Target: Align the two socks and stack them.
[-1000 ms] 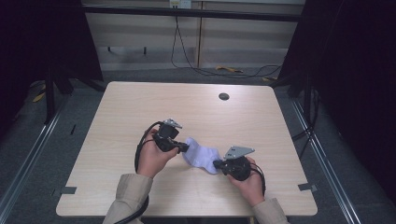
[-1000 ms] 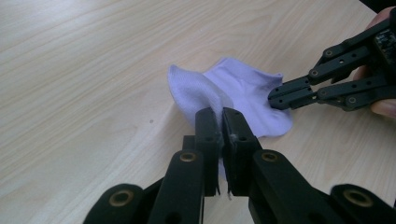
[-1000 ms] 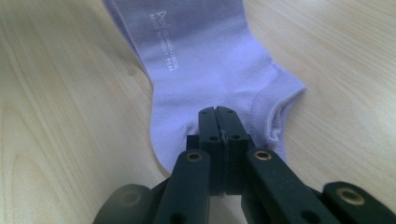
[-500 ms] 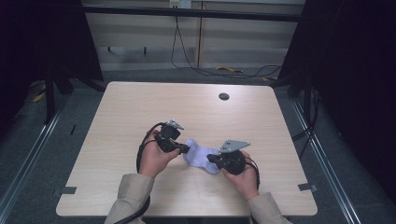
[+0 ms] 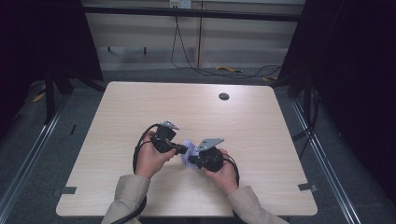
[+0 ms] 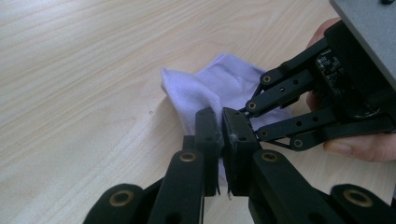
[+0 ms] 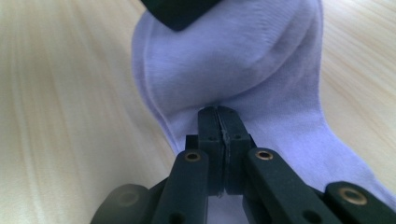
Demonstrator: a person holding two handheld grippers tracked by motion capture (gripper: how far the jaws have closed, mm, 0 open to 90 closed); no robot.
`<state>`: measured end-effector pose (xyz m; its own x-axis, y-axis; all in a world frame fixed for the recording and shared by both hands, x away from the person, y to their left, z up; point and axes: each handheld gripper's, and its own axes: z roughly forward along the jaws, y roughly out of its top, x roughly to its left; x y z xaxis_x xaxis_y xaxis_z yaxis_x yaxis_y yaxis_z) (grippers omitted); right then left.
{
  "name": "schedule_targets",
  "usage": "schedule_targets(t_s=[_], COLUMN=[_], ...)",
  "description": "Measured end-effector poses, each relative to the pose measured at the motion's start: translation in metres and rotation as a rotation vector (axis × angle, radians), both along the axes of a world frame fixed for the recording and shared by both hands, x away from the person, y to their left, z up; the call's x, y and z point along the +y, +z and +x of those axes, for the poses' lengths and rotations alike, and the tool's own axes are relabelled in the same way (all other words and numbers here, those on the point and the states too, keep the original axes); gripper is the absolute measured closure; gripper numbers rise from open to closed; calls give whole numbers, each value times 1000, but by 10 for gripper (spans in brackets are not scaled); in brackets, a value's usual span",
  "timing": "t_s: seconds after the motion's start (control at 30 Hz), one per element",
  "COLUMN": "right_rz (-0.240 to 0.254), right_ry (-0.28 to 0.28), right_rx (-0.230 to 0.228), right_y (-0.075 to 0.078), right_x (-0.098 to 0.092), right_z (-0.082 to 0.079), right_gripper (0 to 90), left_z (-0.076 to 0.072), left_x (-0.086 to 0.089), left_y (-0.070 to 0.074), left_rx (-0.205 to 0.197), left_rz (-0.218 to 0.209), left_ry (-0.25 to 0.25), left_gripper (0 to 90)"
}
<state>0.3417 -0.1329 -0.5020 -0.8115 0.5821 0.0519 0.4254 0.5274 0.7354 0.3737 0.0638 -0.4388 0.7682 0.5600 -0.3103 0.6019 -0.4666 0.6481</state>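
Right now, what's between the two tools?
The lilac sock, bunched up. Left tool and right tool each pinch it; the high view shows it filling the gap.

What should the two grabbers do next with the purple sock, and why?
Probably the right gripper should carry its end of the sock a little further over toward the left gripper and lay it down. Both are shut on the sock, close together, and the cloth is bunched and doubled between them on the table, so a fold looks half made.
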Motion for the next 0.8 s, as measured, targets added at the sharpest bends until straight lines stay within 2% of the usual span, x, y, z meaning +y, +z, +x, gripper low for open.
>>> schedule_targets(t_s=[0.13, 0.2, 0.23, 0.3, 0.4, 0.53, 0.57, 0.63, 0.8], right_rz=[18, 18, 6, 2, 7, -22, -34, -42, -46], right_ry=[1, 7, 1, 2, -31, -65, -82, -91, -93], right_rx=[16, 10, 0, -21, -48, -61, -53, -46, -37], right_y=[-1, -1, 1, 7, 19, 24, 22, 18, 8], right_x=[3, 5, 4, -3, -23, -43, -54, -60, -63], right_z=[1, 0, -1, -3, -6, -11, -14, -17, -21], right_gripper=[888, 878, 875, 875, 875, 875, 875, 874, 872], left_z=[-1, -1, -1, -1, -1, -1, -1, -2, -2], left_x=[-1, -1, -1, 1, 0, -3, -4, -8, -15], left_y=[2, 3, 3, 3, 3, 3, 3, 3, 4], left_rx=[1, -8, -8, -8, -7, -11, -12, -13, -11], left_rz=[6, 25, 21, 29, 34, 44, 47, 53, 69], left_ry=[-4, -7, -3, -4, -8, -13, -16, -23, -35], left_gripper=[861, 861, 861, 861, 861, 861, 861, 861, 861])
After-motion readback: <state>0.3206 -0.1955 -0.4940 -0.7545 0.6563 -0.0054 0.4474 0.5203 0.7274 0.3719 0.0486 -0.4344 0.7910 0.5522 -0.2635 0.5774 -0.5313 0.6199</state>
